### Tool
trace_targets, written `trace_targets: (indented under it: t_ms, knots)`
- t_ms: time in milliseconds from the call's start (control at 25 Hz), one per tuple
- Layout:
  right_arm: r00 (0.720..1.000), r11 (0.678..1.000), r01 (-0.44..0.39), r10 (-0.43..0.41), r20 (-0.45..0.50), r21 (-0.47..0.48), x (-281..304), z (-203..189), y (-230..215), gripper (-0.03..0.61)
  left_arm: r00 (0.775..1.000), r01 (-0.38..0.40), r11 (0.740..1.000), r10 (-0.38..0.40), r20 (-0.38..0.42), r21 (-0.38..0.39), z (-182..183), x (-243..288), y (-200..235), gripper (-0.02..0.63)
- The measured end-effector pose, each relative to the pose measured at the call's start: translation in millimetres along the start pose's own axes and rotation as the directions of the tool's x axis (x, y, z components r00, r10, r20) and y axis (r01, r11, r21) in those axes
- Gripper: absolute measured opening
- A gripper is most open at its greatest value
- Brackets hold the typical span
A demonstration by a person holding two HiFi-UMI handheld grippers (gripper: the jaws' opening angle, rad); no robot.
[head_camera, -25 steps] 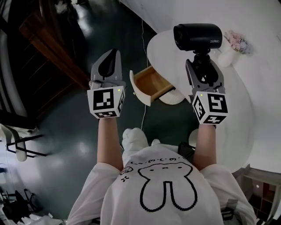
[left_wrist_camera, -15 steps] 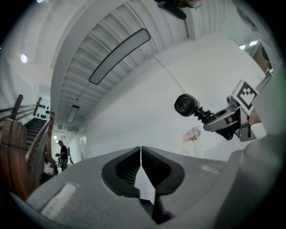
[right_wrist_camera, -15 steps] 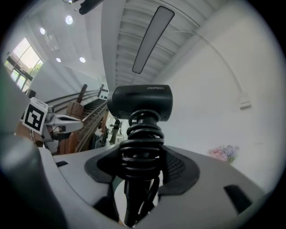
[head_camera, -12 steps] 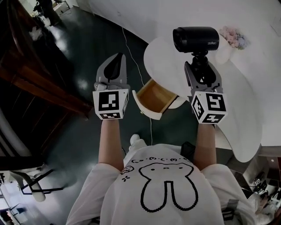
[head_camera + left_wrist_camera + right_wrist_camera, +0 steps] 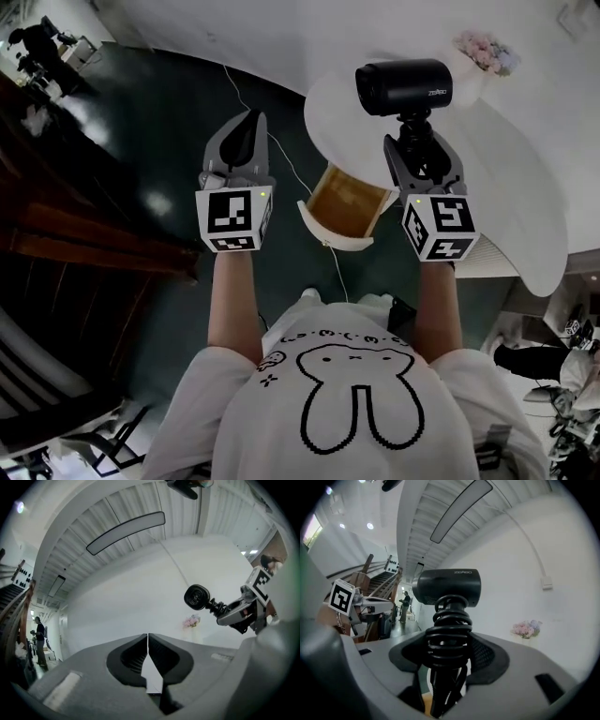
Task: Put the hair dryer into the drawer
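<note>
Drawer (image 5: 349,208) turned, seemingly — right claw (image 5: 449,645) grips hair dryer (image 5: 447,587) | left claw (image 5: 148,640) closed

Pink flowers (image 5: 483,52) at the far edge of a white table (image 5: 525,197), dark glossy floor (image 5: 150,131), wooden staircase (image 5: 84,239) at left.

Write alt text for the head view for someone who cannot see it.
The right gripper holds a black hair dryer by its handle, near an open, empty wooden drawer under a white table. The left gripper, shut and empty, hovers at the drawer's left.
</note>
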State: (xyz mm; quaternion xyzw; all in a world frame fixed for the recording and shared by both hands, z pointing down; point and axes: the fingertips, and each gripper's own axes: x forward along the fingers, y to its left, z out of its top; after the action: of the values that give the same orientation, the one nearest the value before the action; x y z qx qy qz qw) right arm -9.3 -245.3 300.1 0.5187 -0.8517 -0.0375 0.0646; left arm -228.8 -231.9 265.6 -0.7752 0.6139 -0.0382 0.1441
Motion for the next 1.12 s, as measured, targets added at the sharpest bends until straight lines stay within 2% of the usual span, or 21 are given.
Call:
trace_targets:
  t_ms: [280, 480, 640, 840, 1120]
  knots:
    - [0.991, 0.999, 0.027, -0.023, -0.133, 0.027, 4, -52, 30, 0.252, 0.996, 0.086, 0.994, -0.088, -0.025, -0.065, -38, 3, 0, 0.018]
    - [0.971, 0.996, 0.012, 0.008, -0.239, 0.084, 13, -96, 47, 0.252, 0.99, 0.118, 0.988, -0.125, -0.061, -0.1, -66, 5, -5, 0.018]
    - [0.947, 0.991, -0.011, 0.054, -0.316, 0.135, 16, -134, 60, 0.252, 0.986, 0.131, 0.988, -0.139, -0.096, -0.086, -82, 7, -12, 0.018]
    - [0.899, 0.976, -0.033, 0.123, -0.421, 0.216, 19, -189, 75, 0.252, 0.982, 0.113, 0.988, -0.127, -0.14, -0.106, -108, 2, -16, 0.018]
    - [0.802, 0.963, -0.113, 0.235, -0.55, 0.247, 28, -252, 90, 0.252, 0.976, 0.091, 0.989, -0.111, -0.186, -0.116, -129, 3, -22, 0.018]
